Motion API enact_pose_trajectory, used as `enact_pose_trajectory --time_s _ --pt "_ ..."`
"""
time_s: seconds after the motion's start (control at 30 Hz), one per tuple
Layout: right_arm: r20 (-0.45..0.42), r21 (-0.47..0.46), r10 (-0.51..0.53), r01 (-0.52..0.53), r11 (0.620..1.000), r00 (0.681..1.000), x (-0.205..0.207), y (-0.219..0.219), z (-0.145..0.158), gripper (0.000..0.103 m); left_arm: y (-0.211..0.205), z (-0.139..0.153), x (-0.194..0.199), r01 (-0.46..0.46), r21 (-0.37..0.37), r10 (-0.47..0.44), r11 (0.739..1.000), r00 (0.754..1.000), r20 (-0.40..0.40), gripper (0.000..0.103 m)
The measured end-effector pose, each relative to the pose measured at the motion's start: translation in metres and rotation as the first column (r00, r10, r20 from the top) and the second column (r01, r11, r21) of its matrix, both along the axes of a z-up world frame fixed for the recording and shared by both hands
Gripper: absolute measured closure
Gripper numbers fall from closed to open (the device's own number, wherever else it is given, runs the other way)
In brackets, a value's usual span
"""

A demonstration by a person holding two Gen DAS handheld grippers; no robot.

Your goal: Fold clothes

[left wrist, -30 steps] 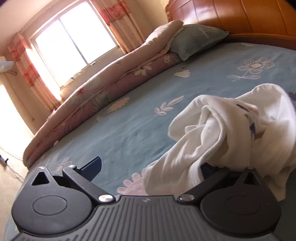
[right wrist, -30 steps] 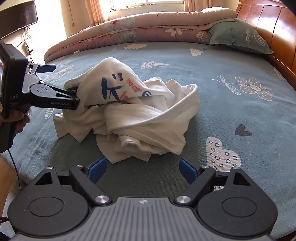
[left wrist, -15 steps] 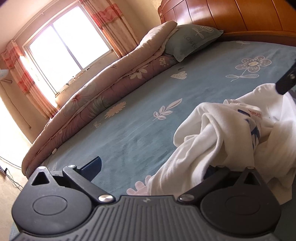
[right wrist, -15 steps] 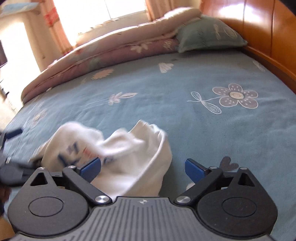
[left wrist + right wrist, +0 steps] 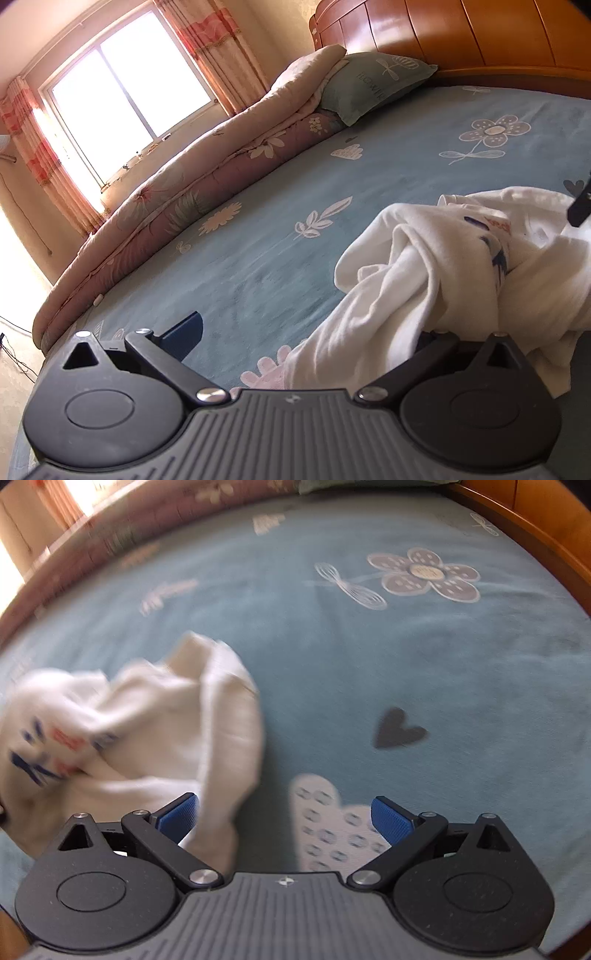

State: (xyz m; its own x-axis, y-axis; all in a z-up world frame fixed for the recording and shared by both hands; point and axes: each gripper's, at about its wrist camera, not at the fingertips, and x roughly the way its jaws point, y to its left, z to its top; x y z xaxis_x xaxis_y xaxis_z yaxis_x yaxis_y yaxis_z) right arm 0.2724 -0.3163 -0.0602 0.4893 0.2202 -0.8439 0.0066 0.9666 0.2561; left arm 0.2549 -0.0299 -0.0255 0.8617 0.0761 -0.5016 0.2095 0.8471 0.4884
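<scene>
Shirt: white, printed in blue and red, lying crumpled in a heap on the blue bedsheet, near the bed's front edge. Not flat, no fold lines showing.

Left gripper: your jaws stand wide. Cloth drapes over the right finger and hides it; no pinch shows. Its place against the heap matches the frames from a second ago.

Right gripper: your jaws stand wide, nothing between them. One second back it looked at the heap from a distance; now it has come in close and swung right, so the shirt sits at its left finger and the sheet fills the gap. The view is blurred, so it is probably moving.

Other items: quilt and pillow at the far side.

Meaning for task: you appear to be closing on the heap's right edge, likely to take hold and spread it before folding.
</scene>
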Motion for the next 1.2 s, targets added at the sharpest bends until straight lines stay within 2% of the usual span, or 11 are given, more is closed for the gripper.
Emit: enact_pose_trajectory --time_s 0.07,0.13,0.3,0.5,0.57,0.7,0.8,0.9,1.07,1.13,1.2 --pt "0.013 0.035 -0.041 0.041 0.999 0.999 0.012 0.011 -0.001 0.001 -0.001 0.001 0.001 -0.002 -0.001 0.002 1.0 1.0 -0.003 0.001" --pt "-0.005 0.03 -0.065 0.065 0.997 0.998 0.024 0.018 -0.008 0.001 0.0 0.001 0.002 -0.005 -0.002 0.005 1.0 1.0 -0.007 0.001" --pt "-0.055 -0.078 0.001 -0.005 0.997 0.998 0.023 0.019 -0.017 0.001 0.008 -0.001 0.003 -0.014 0.0 0.014 1.0 1.0 -0.019 0.001" --pt "-0.125 -0.202 0.072 -0.097 0.975 0.99 0.021 0.02 -0.029 0.0 0.013 -0.003 0.012 -0.047 -0.012 0.046 0.999 0.998 -0.045 0.001" --pt "-0.123 -0.211 0.068 -0.093 0.973 0.99 0.022 0.027 -0.03 0.0 0.009 -0.004 0.016 -0.036 -0.01 0.036 0.999 0.997 -0.061 0.001" --pt "-0.131 -0.276 0.138 -0.17 0.946 0.982 0.02 0.045 -0.04 0.0 0.02 -0.004 0.026 -0.102 0.024 0.103 0.995 0.993 -0.061 0.0" --pt "-0.099 -0.321 0.133 -0.158 0.934 0.986 0.02 0.036 -0.03 0.0 0.045 -0.004 0.038 -0.191 0.08 0.196 0.978 0.979 -0.054 0.0" --pt "-0.06 -0.387 0.115 -0.129 0.913 0.992 0.025 0.029 -0.017 0.0 0.064 -0.008 0.048 -0.246 0.105 0.255 0.963 0.964 -0.078 0.0" --pt "-0.063 -0.373 0.133 -0.147 0.916 0.989 0.037 0.029 -0.024 0.0 0.074 -0.014 0.056 -0.197 0.029 0.199 0.98 0.967 -0.156 0.001" --pt "-0.043 -0.337 0.119 -0.127 0.933 0.992 0.039 0.03 -0.022 0.0 0.073 -0.016 0.063 -0.168 0.002 0.165 0.986 0.969 -0.186 0.001" --pt "-0.061 -0.327 0.115 -0.129 0.936 0.991 0.044 0.03 -0.026 0.0 0.071 -0.022 0.074 -0.152 -0.003 0.147 0.988 0.963 -0.226 0.001"
